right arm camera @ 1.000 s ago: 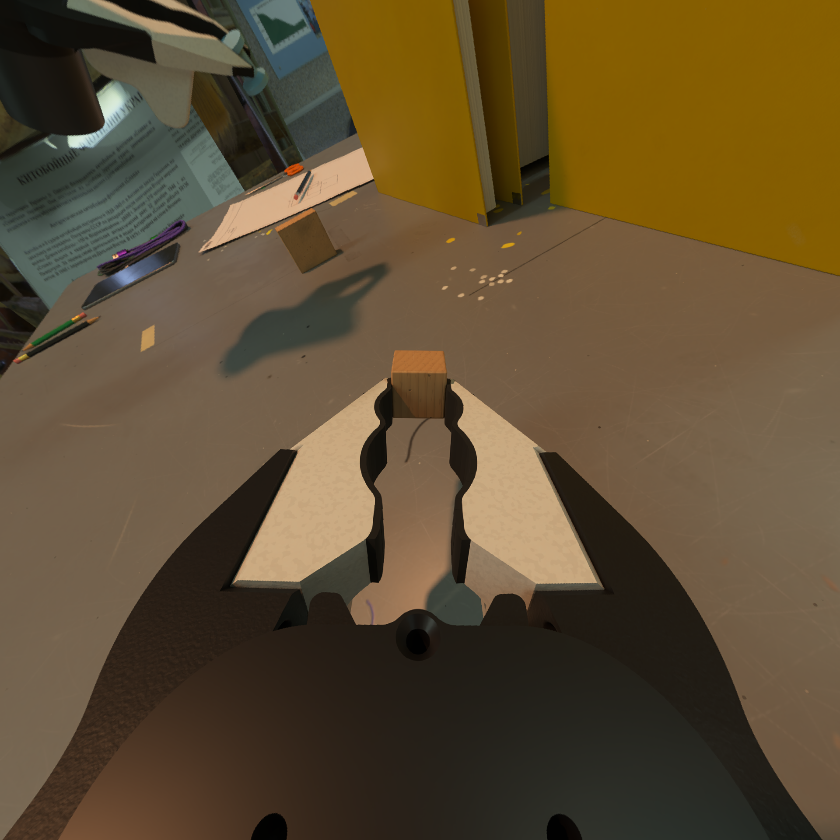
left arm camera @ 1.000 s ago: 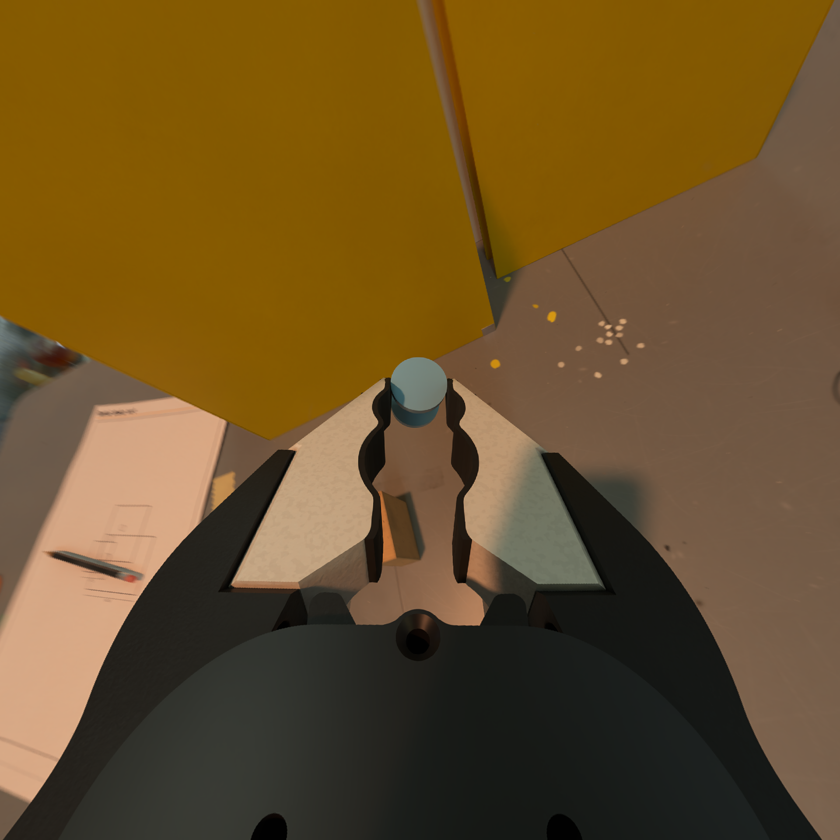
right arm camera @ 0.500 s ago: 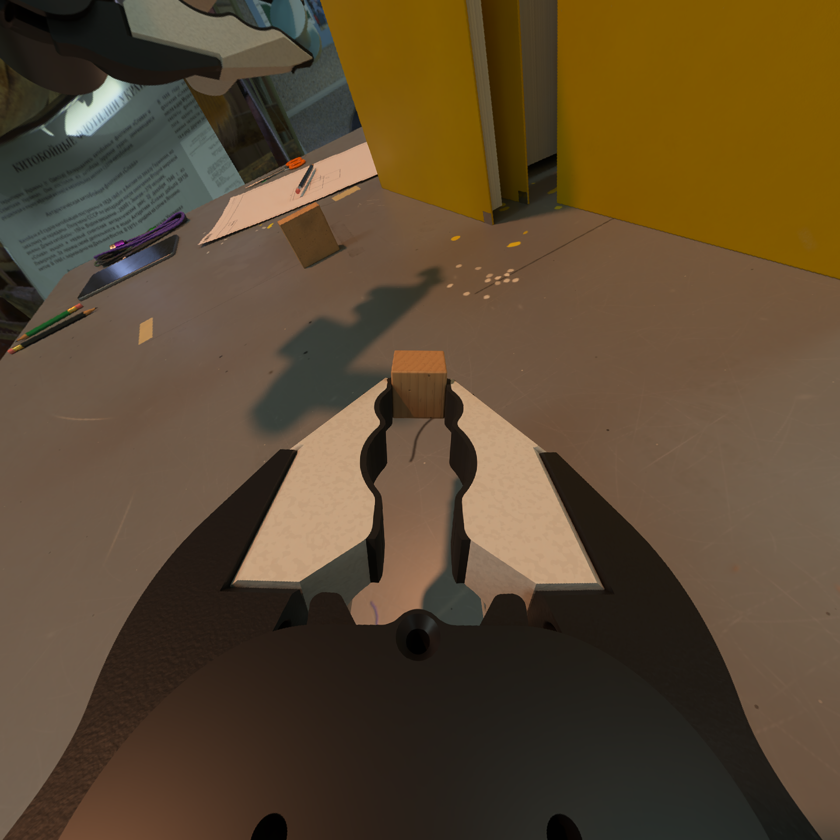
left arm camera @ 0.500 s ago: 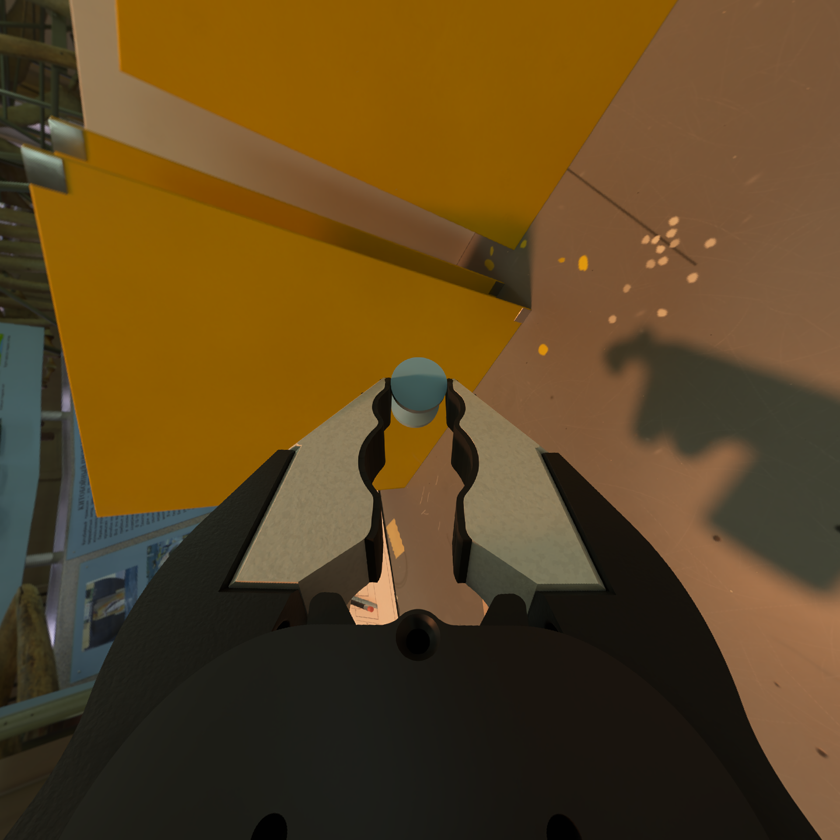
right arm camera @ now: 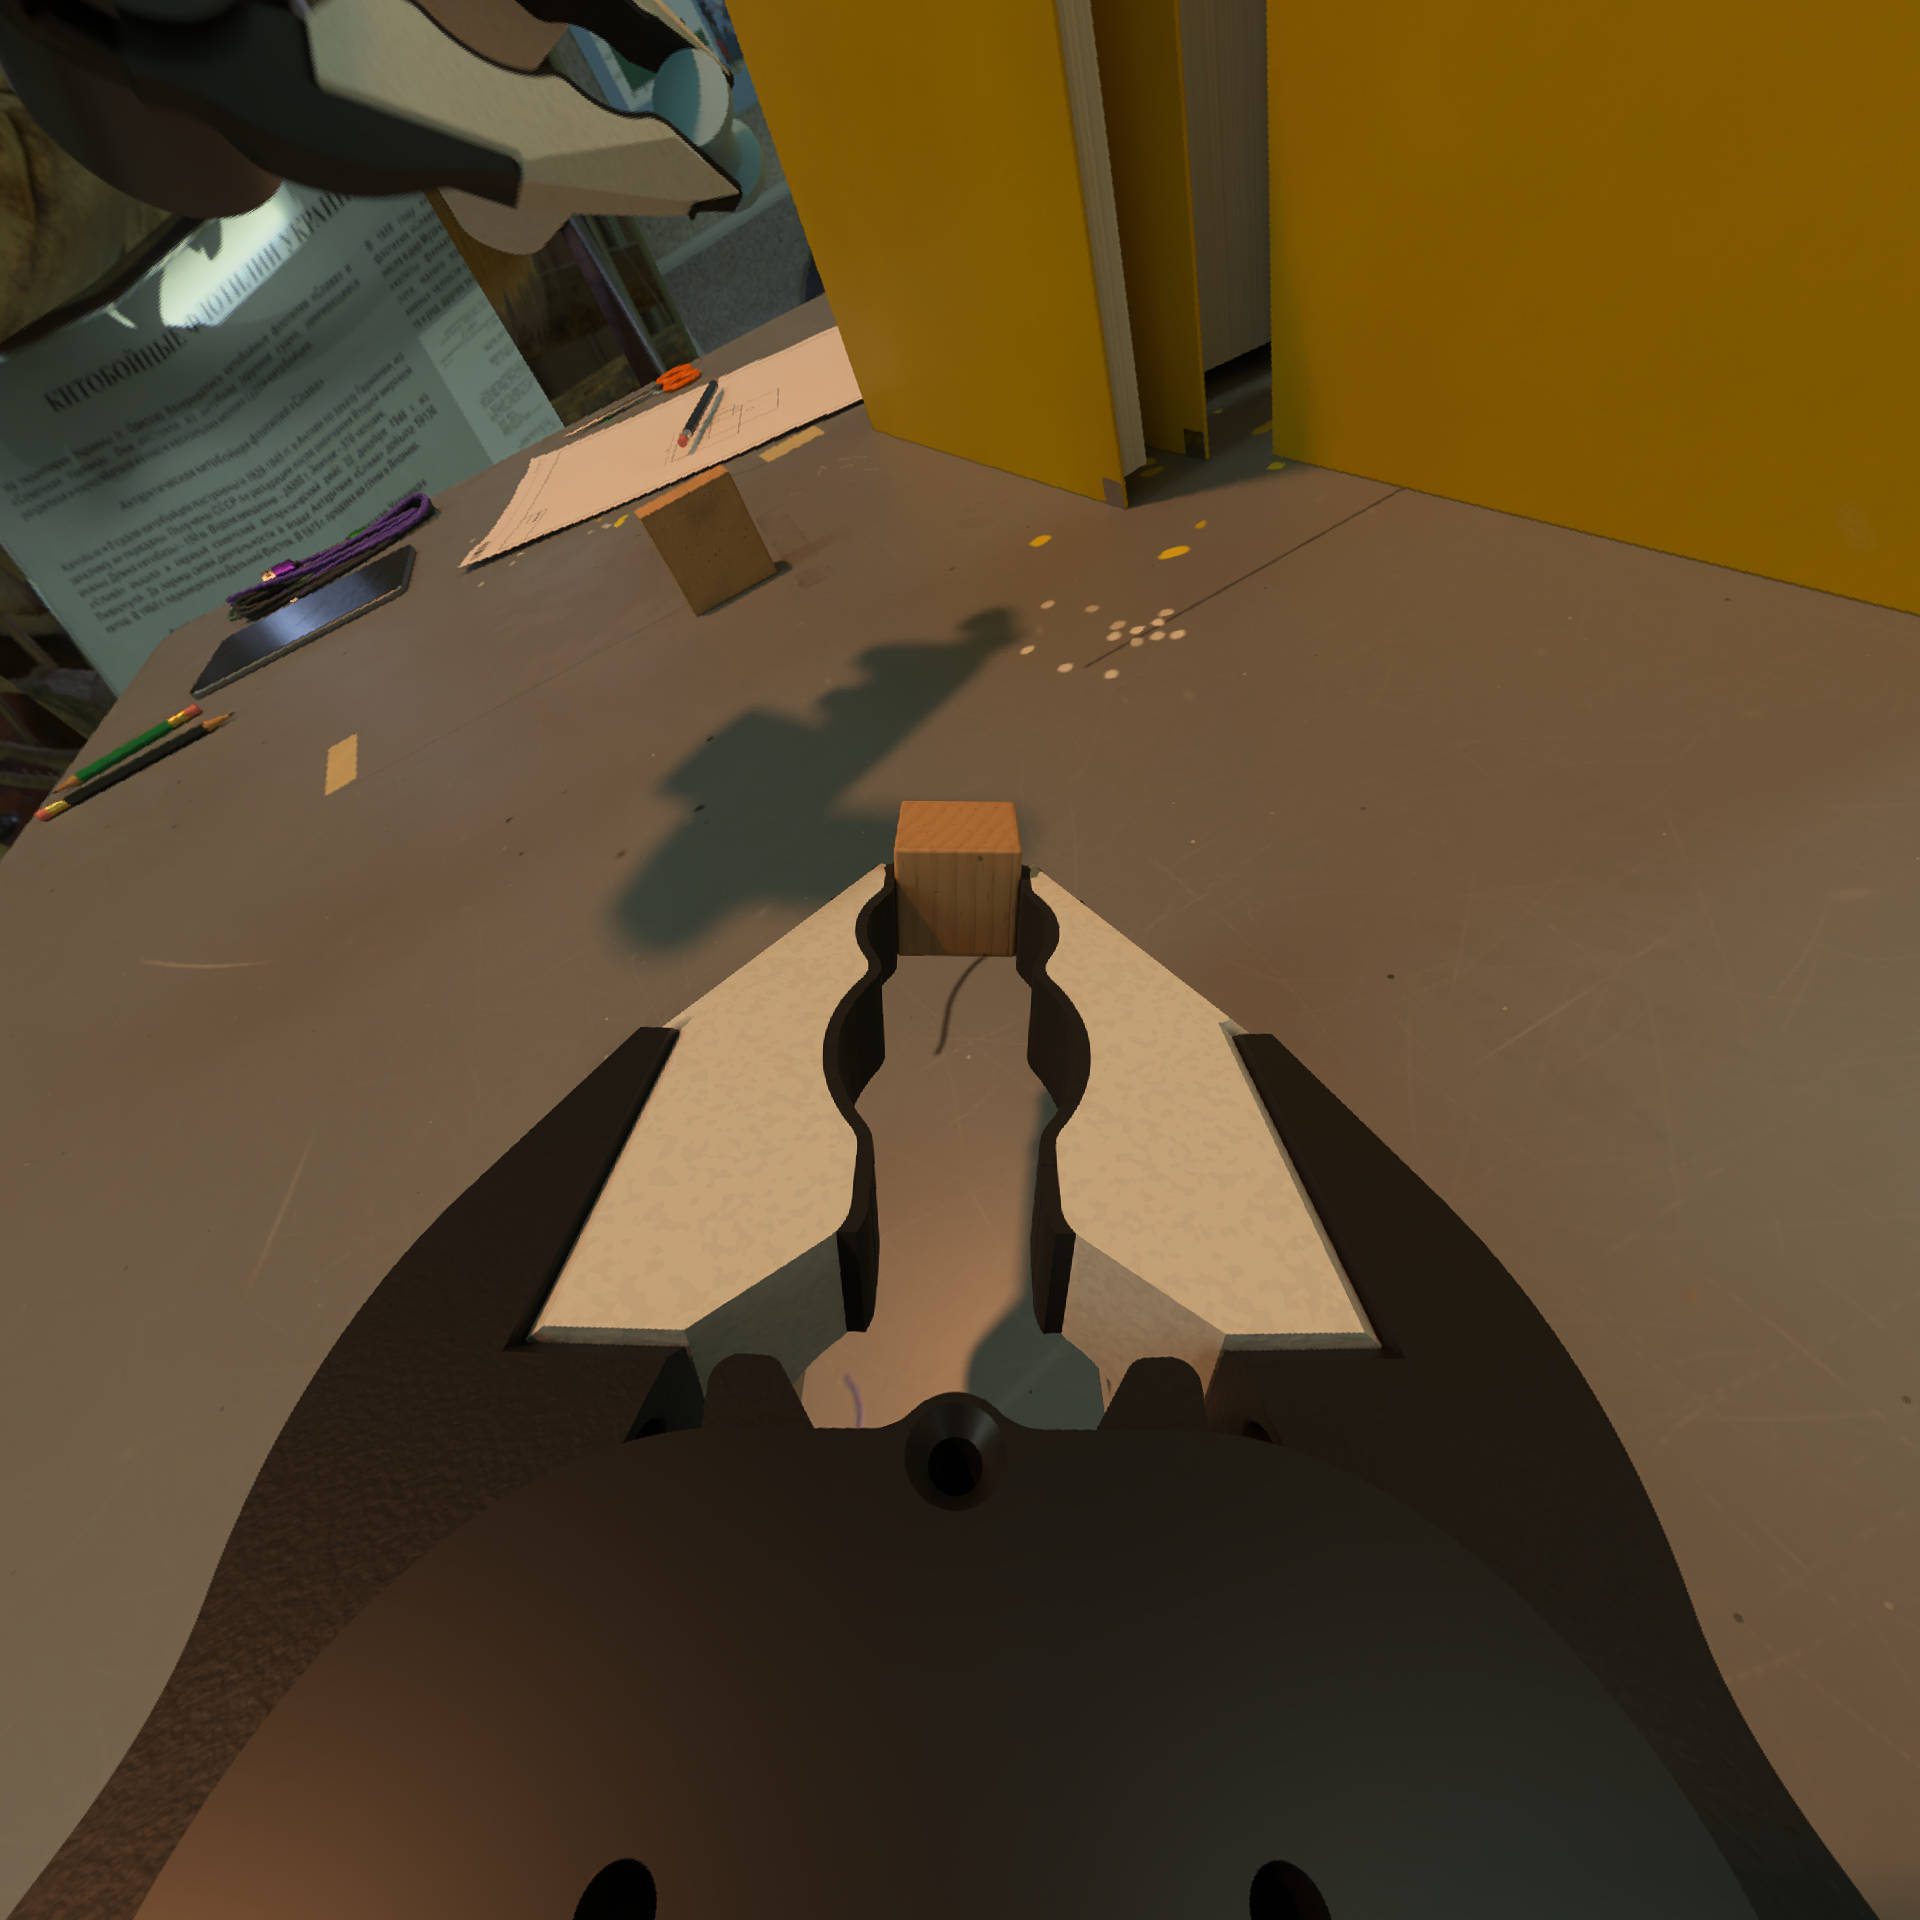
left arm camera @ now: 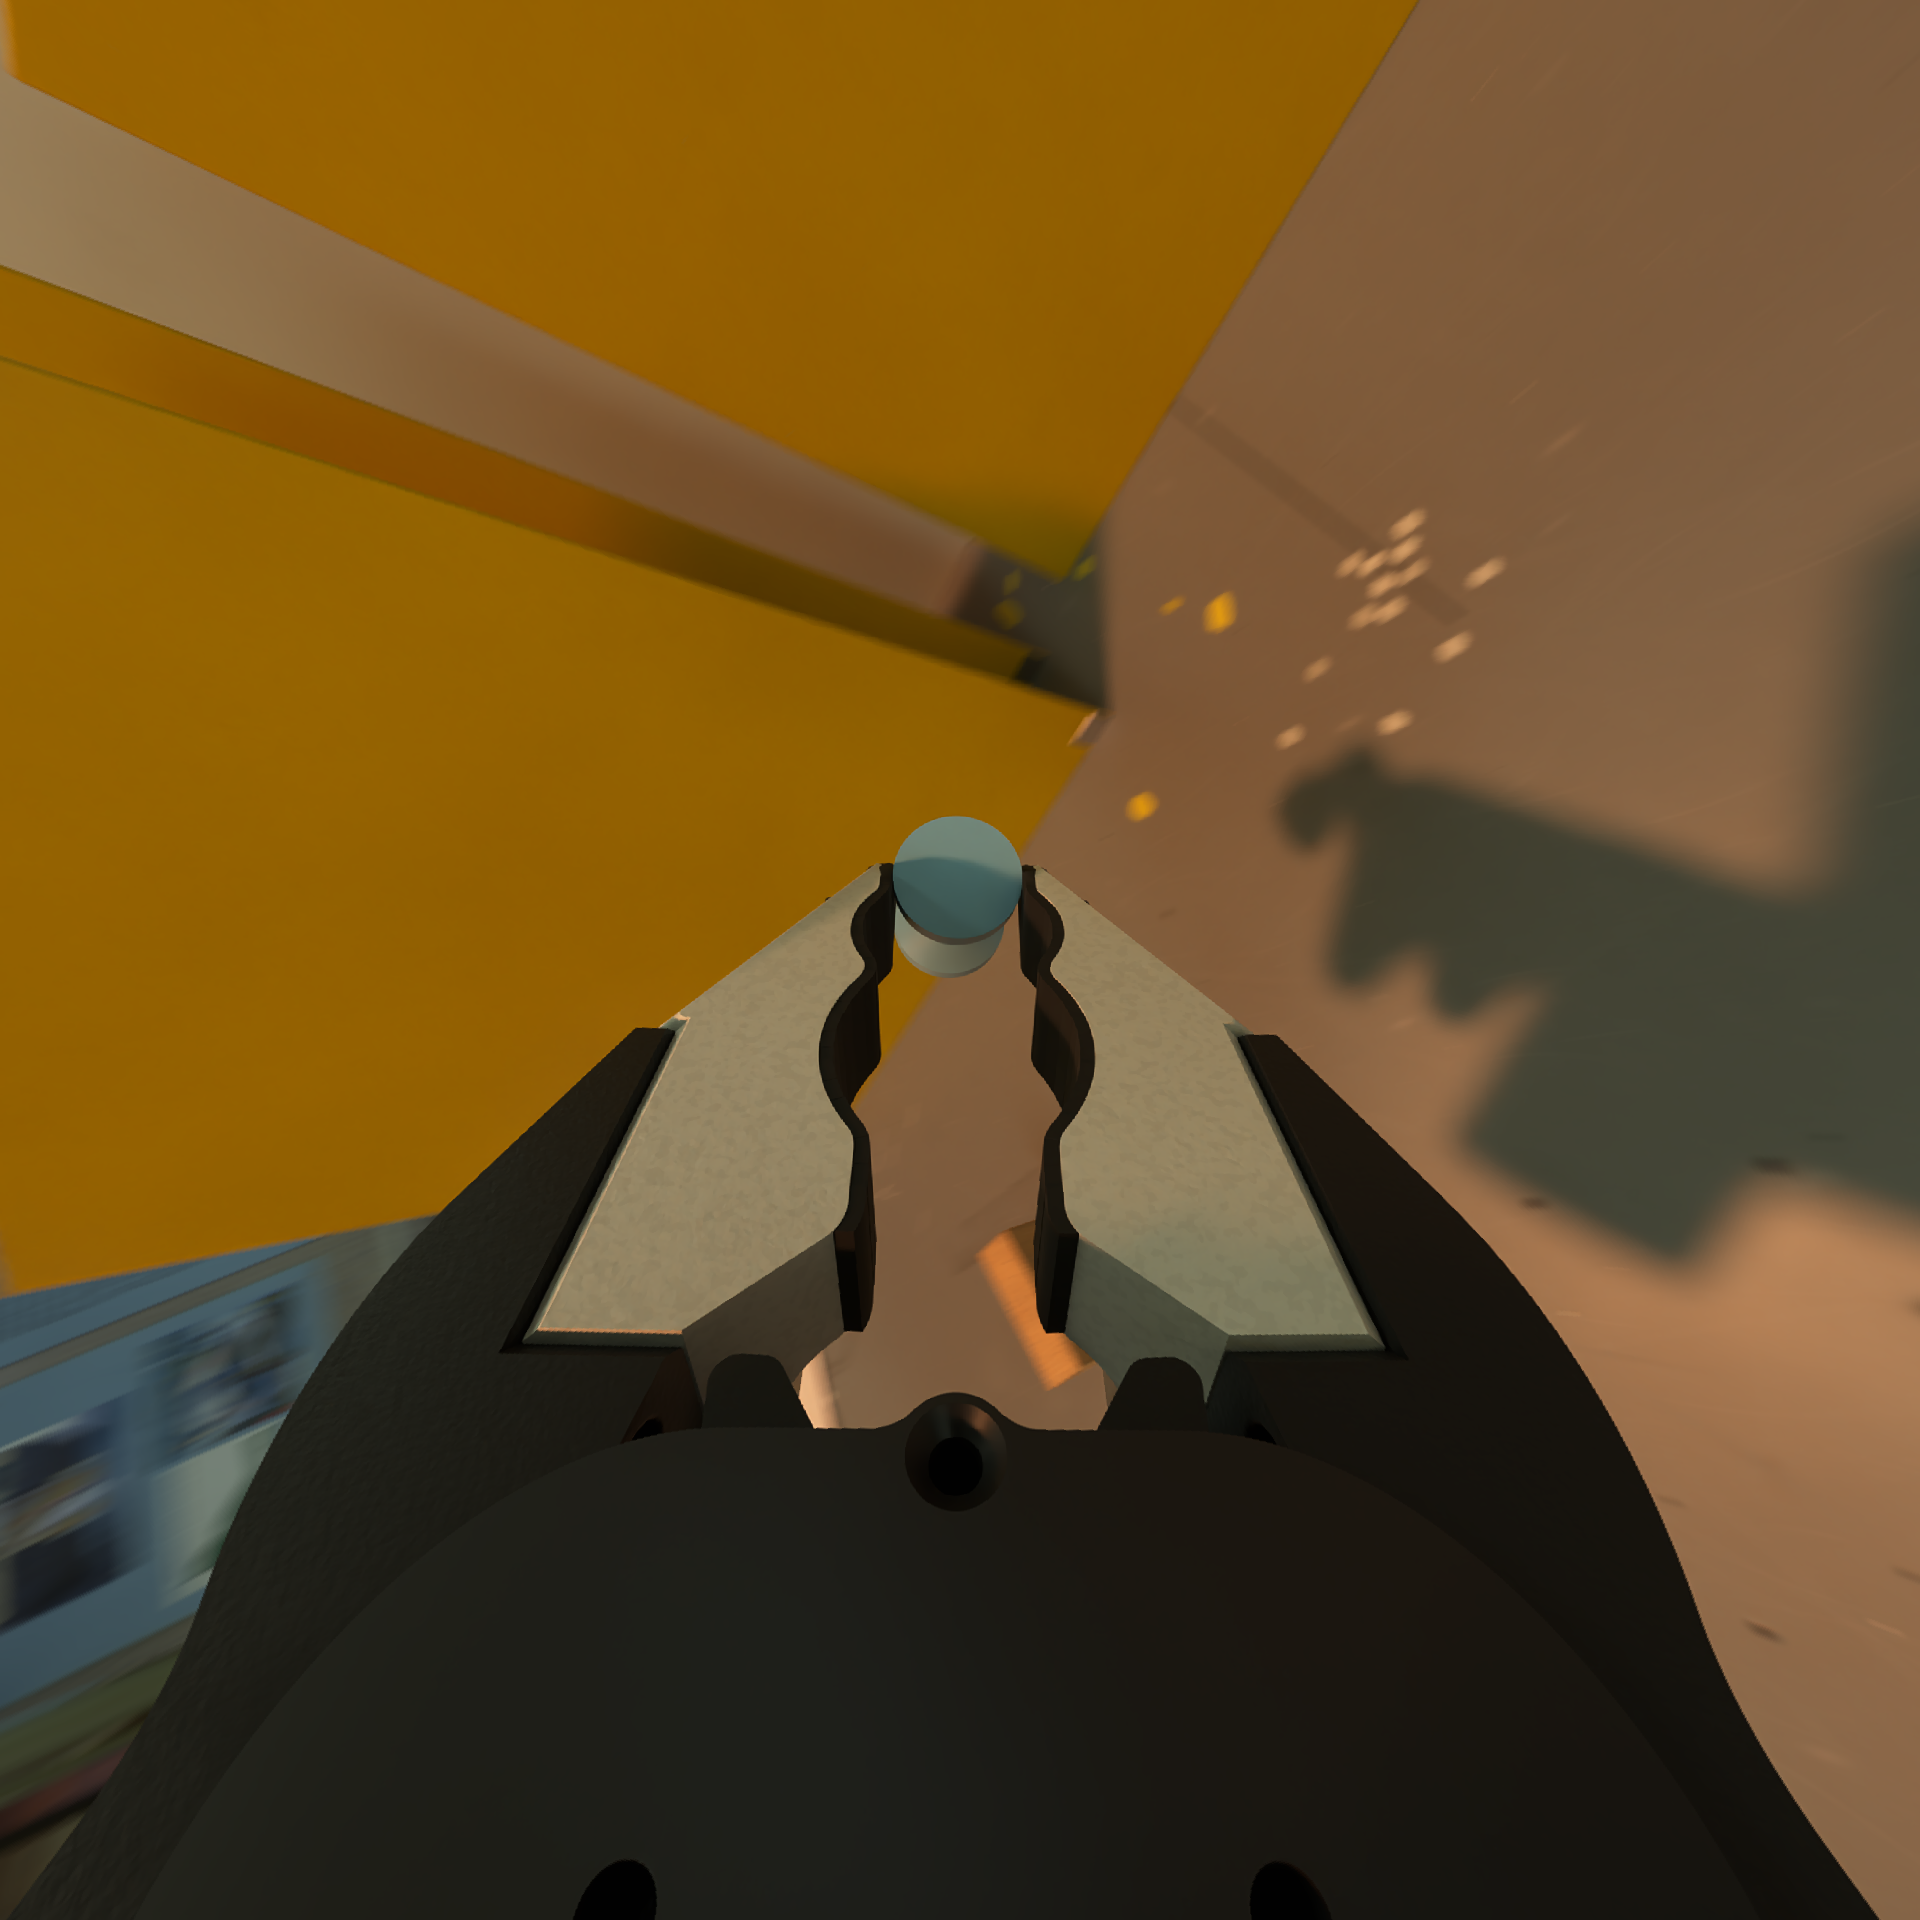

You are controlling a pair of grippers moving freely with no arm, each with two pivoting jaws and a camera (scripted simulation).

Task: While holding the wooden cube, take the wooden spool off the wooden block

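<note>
My left gripper (left arm camera: 956, 883) is shut on the spool (left arm camera: 954, 896), a pale blue-grey piece with a round end, and holds it high above the table. That gripper also shows at the top left of the right wrist view (right arm camera: 540, 156), with the spool (right arm camera: 691, 88) at its tips. My right gripper (right arm camera: 956, 883) is shut on the wooden cube (right arm camera: 956, 878) just above the table. The wooden block (right arm camera: 709, 540) stands bare on the table at the far left, and part of it shows between my left fingers (left arm camera: 1023, 1299).
Tall yellow panels (right arm camera: 1558, 260) stand at the back, with a gap between them. A paper sheet (right arm camera: 665, 457) with a pen, a dark tablet (right arm camera: 312, 623) with a purple cord, two pencils (right arm camera: 135, 758) and pale crumbs (right arm camera: 1122, 634) lie on the brown table (right arm camera: 1455, 935).
My left gripper has risen and swung to the right with the spool, coming closer in the right wrist view; its shadow slid right across the table. My right gripper has stayed shut on the cube.
</note>
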